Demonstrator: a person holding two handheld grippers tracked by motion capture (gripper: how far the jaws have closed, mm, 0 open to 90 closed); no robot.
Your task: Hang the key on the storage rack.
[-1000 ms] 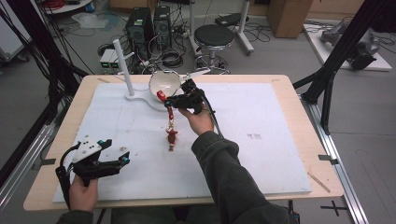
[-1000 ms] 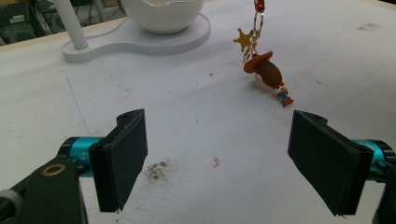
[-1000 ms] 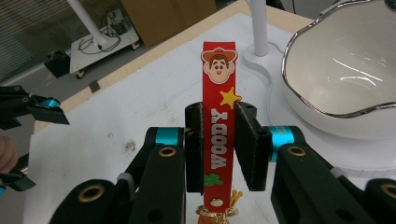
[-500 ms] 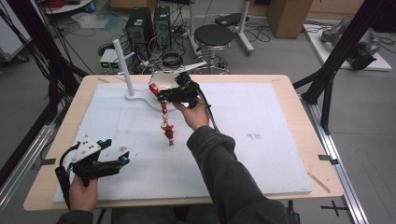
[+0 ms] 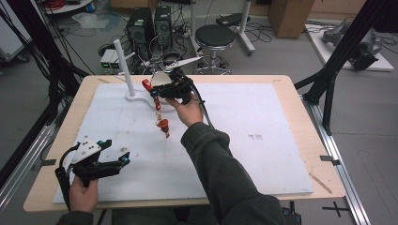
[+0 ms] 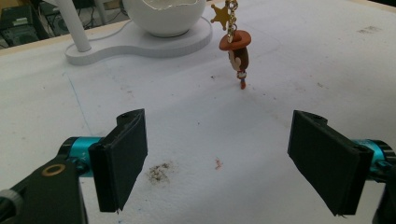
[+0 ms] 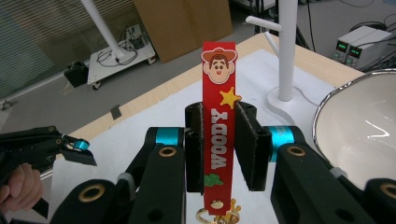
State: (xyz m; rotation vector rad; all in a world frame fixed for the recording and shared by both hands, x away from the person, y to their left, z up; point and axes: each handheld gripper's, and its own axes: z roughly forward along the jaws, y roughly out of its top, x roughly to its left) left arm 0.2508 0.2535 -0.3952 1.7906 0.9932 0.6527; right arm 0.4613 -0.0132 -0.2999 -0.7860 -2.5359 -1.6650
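From above, my right gripper (image 5: 151, 89) pinches the red rubber Woody strap (image 5: 147, 85), its cowboy figure charm (image 5: 163, 125) dangling above the white foam mat (image 5: 263, 112). My left gripper (image 6: 219, 165) gapes, holding nothing. My right gripper's camera shows the pads (image 7: 250, 144) clamping the strap.

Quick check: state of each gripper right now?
Left gripper: open, nothing between its fingers.
Right gripper: closed on the red Woody strap, keychain figure dangling below.
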